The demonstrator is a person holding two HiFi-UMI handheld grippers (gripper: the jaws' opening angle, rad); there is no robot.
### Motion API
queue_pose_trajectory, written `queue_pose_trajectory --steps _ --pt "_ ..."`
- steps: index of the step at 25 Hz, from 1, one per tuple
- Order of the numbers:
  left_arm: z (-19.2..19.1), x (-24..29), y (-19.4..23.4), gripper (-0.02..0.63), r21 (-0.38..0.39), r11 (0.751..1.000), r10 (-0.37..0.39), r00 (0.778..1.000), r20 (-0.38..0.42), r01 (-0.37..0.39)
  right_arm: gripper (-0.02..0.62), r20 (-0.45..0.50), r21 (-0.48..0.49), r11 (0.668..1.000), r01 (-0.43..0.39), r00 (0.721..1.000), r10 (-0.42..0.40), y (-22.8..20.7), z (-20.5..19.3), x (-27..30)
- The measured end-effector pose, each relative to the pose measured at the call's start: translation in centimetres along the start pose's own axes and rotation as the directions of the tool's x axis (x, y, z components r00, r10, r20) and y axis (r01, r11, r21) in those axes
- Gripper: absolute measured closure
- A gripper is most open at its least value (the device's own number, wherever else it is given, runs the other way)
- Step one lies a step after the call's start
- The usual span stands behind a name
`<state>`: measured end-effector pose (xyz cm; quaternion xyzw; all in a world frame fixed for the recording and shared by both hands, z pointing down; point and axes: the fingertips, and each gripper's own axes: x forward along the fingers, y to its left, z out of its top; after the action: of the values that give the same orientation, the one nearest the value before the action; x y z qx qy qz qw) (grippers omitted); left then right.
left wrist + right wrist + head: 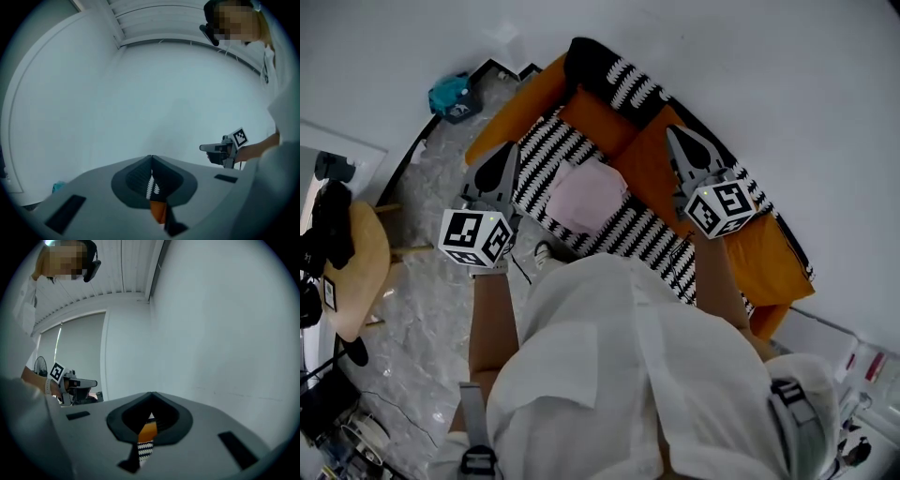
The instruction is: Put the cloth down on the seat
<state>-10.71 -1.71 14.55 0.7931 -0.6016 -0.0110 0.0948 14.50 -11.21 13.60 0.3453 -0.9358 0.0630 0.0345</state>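
— So, where's the cloth [586,195]?

— Lying flat on the striped seat [623,230], about mid-sofa, its far edge near the orange cushion [652,169].

— And the claws?

— The left gripper [502,167] is to the cloth's left and the right gripper [680,145] to its right. Both look raised clear of it. Each has its jaws pressed together with nothing between them; only a sliver of sofa shows in the gap.

— What's left to do well, then?

— Little, I'd judge: the drop looks done. Hold both claws off the cloth so no pad snags a fold and drags it from the seat. Check that it lies smooth.
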Motion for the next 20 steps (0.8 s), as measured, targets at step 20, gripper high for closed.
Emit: queue_pose_trajectory --steps 20 --pt "0.1 -0.7 -1.2 0.591 0.002 0.999 0.047 0.999 0.005 -0.047 0.591 -0.003 -0.021 0.999 -0.038 0.999 0.038 -0.4 -0.3 -0.8"
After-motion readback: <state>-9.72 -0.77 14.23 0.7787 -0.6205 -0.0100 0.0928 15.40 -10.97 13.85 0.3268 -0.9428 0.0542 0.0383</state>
